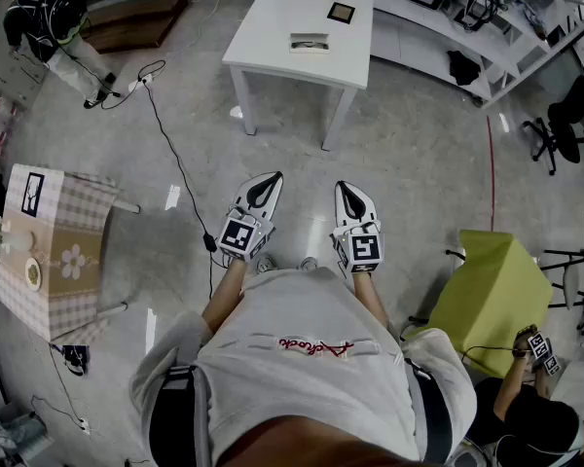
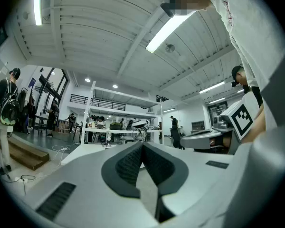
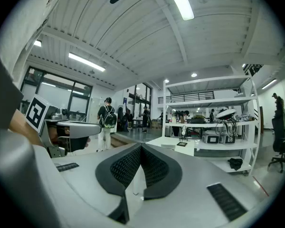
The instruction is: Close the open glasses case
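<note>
The open glasses case [image 1: 309, 42] lies on a white table [image 1: 273, 37] far ahead of me, pale with a dark inside. In the right gripper view the glasses case [image 3: 168, 146] is a small shape on that table [image 3: 156, 144]. My left gripper [image 1: 264, 185] and right gripper [image 1: 347, 191] are held side by side in front of my chest, pointing level towards the table and well short of it. Both are shut with nothing between the pads: the left gripper [image 2: 142, 144] and the right gripper [image 3: 141, 147] show their black pads meeting at the tips.
A dark square item [image 1: 342, 12] also lies on the white table. A small table with a checked cloth [image 1: 54, 251] stands at left, a yellow-green covered seat [image 1: 492, 295] at right. A black cable [image 1: 175, 154] crosses the floor. A person with a backpack [image 1: 49, 17] stands far left; shelving [image 1: 448, 8] lines the back.
</note>
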`<move>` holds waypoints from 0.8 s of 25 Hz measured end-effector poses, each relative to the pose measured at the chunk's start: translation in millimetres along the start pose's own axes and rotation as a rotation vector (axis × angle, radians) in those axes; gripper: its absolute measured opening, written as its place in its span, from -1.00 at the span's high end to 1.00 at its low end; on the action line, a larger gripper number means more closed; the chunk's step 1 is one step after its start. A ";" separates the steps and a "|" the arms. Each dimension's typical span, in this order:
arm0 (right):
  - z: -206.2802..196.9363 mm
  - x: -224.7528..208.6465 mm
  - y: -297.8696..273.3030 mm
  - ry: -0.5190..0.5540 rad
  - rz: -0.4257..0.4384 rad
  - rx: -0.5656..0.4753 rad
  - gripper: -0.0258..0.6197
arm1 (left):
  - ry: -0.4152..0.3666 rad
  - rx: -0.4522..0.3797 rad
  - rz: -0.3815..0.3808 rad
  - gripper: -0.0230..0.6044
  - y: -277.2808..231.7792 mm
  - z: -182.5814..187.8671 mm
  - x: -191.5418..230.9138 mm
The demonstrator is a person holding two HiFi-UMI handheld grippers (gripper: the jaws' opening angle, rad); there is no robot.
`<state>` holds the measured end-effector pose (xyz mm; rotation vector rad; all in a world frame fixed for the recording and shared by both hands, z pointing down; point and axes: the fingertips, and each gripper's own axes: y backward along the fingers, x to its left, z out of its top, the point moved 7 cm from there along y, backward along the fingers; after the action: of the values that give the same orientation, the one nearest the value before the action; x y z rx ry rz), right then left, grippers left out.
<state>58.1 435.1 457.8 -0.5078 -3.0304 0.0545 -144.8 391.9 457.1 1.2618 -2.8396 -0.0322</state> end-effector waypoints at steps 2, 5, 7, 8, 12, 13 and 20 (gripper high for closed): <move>-1.0 -1.1 -1.0 0.001 0.001 -0.002 0.91 | -0.008 0.005 0.001 0.90 -1.3 -0.2 -0.2; -3.6 -3.8 -0.5 -0.005 0.001 0.000 0.91 | -0.008 0.011 0.001 0.90 -4.2 -1.5 -1.9; -6.2 -5.4 2.1 -0.010 0.005 0.003 0.91 | -0.002 0.007 0.000 0.90 -5.9 -4.3 -4.5; -7.2 -6.4 4.2 -0.015 0.007 0.002 0.91 | 0.001 0.004 0.000 0.90 -6.9 -4.9 -6.5; -8.5 -12.0 9.9 -0.030 0.013 -0.009 0.91 | 0.001 0.005 0.000 0.90 -13.7 -1.5 -14.3; -8.9 -13.1 10.3 -0.031 0.017 -0.009 0.91 | -0.002 0.008 0.001 0.90 -15.6 -1.6 -15.9; -16.9 -28.9 19.5 -0.034 0.023 -0.012 0.91 | -0.015 0.022 0.009 0.90 -29.2 -9.4 -36.2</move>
<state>92.9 444.4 471.9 -0.5481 -3.0600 0.0465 -98.5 399.2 464.7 1.2580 -2.8657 -0.0106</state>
